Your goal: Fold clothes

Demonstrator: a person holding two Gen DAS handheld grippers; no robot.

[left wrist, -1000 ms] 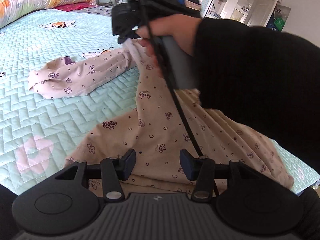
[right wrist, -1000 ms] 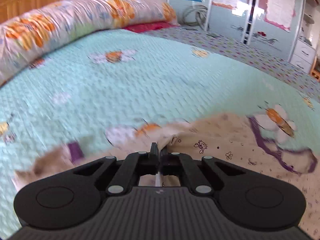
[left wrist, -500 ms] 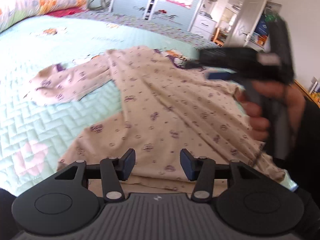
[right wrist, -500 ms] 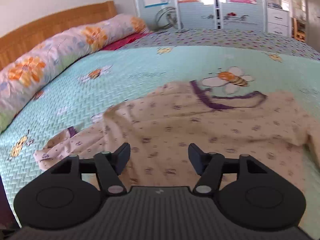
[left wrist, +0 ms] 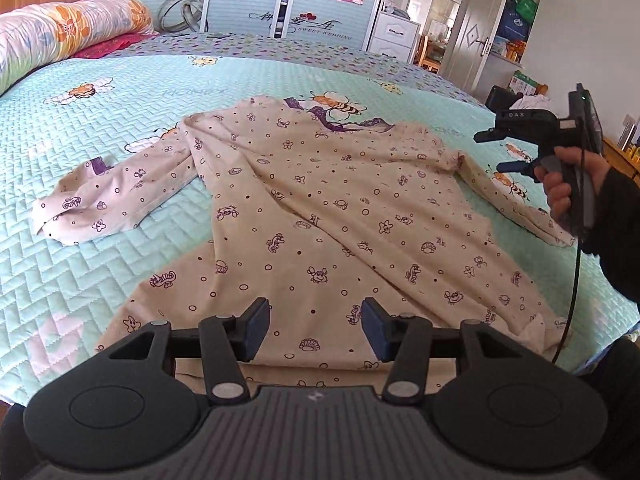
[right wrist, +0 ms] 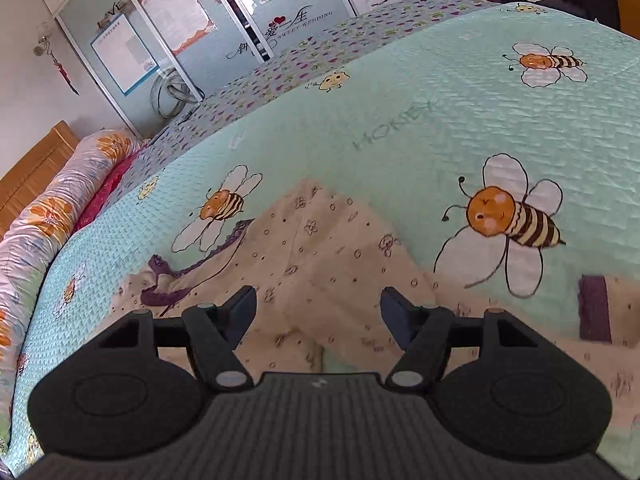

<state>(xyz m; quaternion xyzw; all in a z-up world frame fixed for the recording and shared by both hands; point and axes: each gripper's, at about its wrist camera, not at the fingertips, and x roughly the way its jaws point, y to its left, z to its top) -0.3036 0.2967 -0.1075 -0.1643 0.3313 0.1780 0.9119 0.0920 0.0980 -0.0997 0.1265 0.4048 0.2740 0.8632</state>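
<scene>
right gripper (right wrist: 318, 318) off the shirt (left wrist: 340, 216), jaws just opened, empty

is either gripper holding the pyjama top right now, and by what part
Nothing is held. The left gripper and the right gripper are both open above the pyjama top, which lies loose on the bed.

The long-sleeved top (left wrist: 320, 208) is cream, dotted with small purple sea creatures, stars and rings, and trimmed in purple at the neckline (left wrist: 340, 122) and cuff (right wrist: 595, 308). The quilted bedspread (left wrist: 100, 128) under it is mint green in a zigzag stitch, printed with orange-faced bees (right wrist: 516, 224) — brown-and-cream striped bodies, white wings — and bordered by a grey-blue band of coloured spots. The rolled duvet (left wrist: 52, 34) is pale pink with orange flowers. Both grippers are black with dark blue pads.
</scene>
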